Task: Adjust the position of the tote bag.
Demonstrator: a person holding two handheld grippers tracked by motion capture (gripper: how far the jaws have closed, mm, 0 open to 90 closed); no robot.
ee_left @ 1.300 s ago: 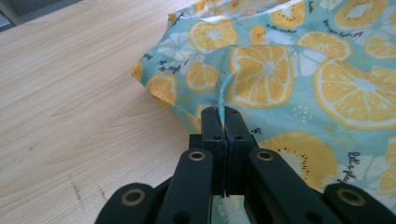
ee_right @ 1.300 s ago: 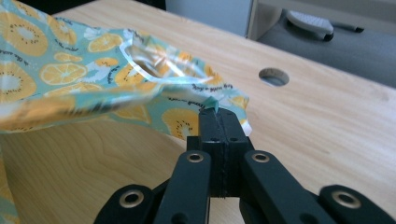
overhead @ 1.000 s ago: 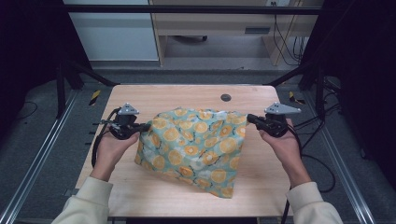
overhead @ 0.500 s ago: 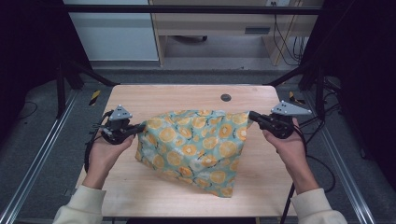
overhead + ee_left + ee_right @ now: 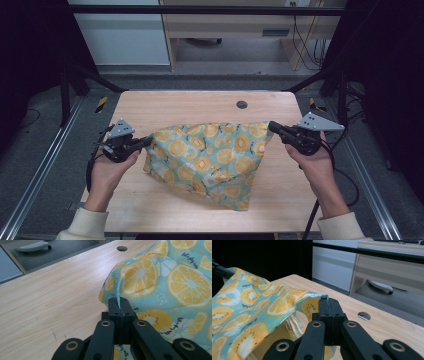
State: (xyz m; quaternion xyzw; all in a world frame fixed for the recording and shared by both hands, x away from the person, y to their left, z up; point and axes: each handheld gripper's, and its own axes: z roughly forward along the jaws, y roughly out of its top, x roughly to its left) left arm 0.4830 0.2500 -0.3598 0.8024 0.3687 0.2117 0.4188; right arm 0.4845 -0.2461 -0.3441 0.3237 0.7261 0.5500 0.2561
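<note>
Both claws have moved apart since a second ago: left claw (image 5: pixel 148 142) and right claw (image 5: pixel 272 125) each clamped shut on a top corner of the orange-print cloth (image 5: pixel 210 160). Its upper edge now spans mid-worktop (image 5: pixel 200 102), lower part draped; spreading appears underway.

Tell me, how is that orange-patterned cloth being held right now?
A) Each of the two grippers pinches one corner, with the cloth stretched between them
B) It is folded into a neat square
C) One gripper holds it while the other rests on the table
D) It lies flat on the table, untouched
A: the left gripper and the right gripper each clamp a corner of the cloth, which hangs stretched between them over the table.
</note>
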